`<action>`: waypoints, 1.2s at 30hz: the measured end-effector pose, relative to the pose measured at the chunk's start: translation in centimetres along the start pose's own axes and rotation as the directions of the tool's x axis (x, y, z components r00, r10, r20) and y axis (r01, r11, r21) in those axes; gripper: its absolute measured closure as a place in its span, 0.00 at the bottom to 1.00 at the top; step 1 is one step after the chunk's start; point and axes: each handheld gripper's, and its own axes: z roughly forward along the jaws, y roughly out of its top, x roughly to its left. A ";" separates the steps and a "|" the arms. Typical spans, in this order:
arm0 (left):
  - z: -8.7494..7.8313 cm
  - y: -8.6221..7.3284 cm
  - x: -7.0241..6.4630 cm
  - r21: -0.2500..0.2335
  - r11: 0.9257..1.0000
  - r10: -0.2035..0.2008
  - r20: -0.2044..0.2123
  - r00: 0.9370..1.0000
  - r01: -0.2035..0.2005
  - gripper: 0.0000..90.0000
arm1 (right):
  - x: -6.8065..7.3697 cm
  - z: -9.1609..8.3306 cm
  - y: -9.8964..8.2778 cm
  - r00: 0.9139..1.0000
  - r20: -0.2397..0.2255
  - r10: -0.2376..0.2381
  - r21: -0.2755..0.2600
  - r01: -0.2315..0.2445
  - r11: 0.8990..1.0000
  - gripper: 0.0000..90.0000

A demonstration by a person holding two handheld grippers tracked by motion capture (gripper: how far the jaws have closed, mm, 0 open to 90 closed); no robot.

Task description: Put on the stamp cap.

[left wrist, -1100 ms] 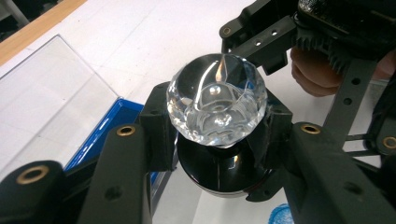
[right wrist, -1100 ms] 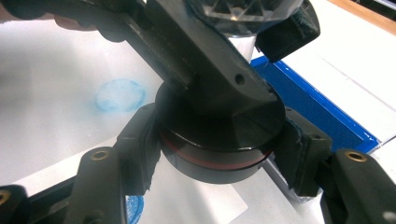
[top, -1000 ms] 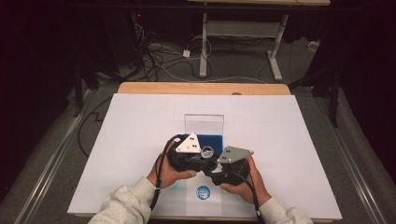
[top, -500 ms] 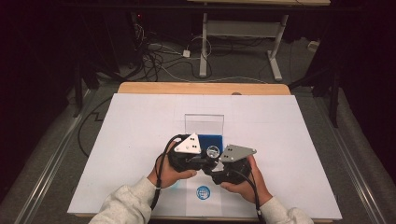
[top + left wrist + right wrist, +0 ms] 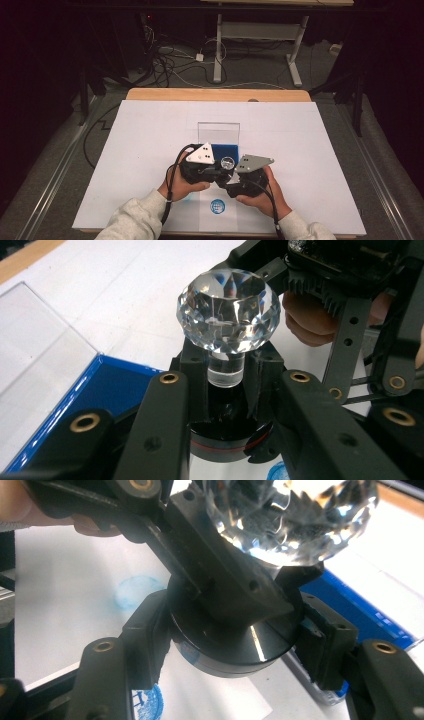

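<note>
Left gripper (image 5: 216, 169) first: our jaws have just been closing and now pinch the black jaw-like holder block (image 5: 260, 375) that carries the clear faceted crystal knob (image 5: 229, 310) on its short glass stem, the knob standing upright above the pads. Under it sits the round black disc base (image 5: 227, 440), just above the white table sheet (image 5: 150, 130). Behind and to the left lies the blue tray (image 5: 107, 385) with its clear upright panel (image 5: 218, 132). Moving right, the right gripper (image 5: 231, 179) has its jaws nearly closed on the rim of that same disc base, one pad on either side in the right gripper view (image 5: 225, 645). We judge this a two-handed hold for twisting or parting top from base. To do it well we keep the base level, turn slowly about the stem's axis, and avoid tipping the knob toward the tray.
</note>
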 end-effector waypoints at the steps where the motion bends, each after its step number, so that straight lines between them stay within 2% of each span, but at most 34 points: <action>1: 0.0 0.0 0.0 -0.006 1.000 -0.004 0.001 1.000 0.004 0.81 | -0.1 0.0 0.0 1.000 -0.007 0.004 -0.001 -0.004 1.000 0.41; 4: -0.3 0.1 0.0 -0.025 1.000 -0.005 0.003 1.000 0.005 0.81 | -0.2 -0.1 -0.1 1.000 -0.014 0.022 -0.015 -0.023 1.000 0.40; 10: -0.6 0.2 -0.1 -0.033 0.999 -0.003 0.003 1.000 0.003 0.81 | 0.2 0.2 0.0 1.000 -0.019 0.006 0.001 -0.006 1.000 0.33; 15: -0.8 0.1 0.2 -0.041 0.999 -0.012 0.007 1.000 0.012 0.81 | 0.2 0.2 -0.2 1.000 -0.012 0.014 -0.015 -0.014 1.000 0.30; 18: -0.8 0.1 0.1 -0.054 0.998 -0.011 0.016 1.000 0.012 0.81 | 0.4 0.3 -0.1 1.000 0.002 -0.001 -0.017 0.001 1.000 0.29; 23: -1.1 0.2 0.1 -0.063 0.998 -0.004 0.024 1.000 0.005 0.81 | 0.0 0.0 -0.2 0.999 -0.007 0.032 -0.044 -0.032 0.999 0.32; 25: -1.1 0.2 0.0 -0.066 0.998 0.000 0.024 1.000 0.001 0.81 | 0.0 0.0 -0.2 1.000 0.001 0.030 -0.046 -0.029 0.999 0.31; 29: -1.4 0.2 0.0 -0.080 0.997 0.002 0.028 1.000 0.000 0.81 | 0.0 -0.1 -0.2 1.000 0.006 0.025 -0.043 -0.024 0.999 0.30; 31: -1.7 0.3 0.1 -0.094 0.996 0.000 0.040 0.999 0.004 0.81 | 0.0 -0.1 -0.3 0.999 0.019 0.029 -0.027 -0.029 0.999 0.26; 32: -1.9 0.3 0.1 -0.098 0.995 0.002 0.036 0.999 0.001 0.81 | -0.2 -0.1 -0.4 0.999 0.031 0.031 -0.017 -0.030 0.999 0.27; 34: -2.4 0.4 0.1 -0.110 0.994 0.004 0.039 0.999 0.001 0.81 | -0.7 -0.2 -0.7 0.998 0.015 0.057 -0.029 -0.056 0.998 0.27; 36: -2.7 0.5 0.1 -0.114 0.993 0.005 0.032 0.999 -0.001 0.81 | -0.8 -0.5 -0.7 0.999 0.026 0.047 -0.030 -0.046 0.999 0.27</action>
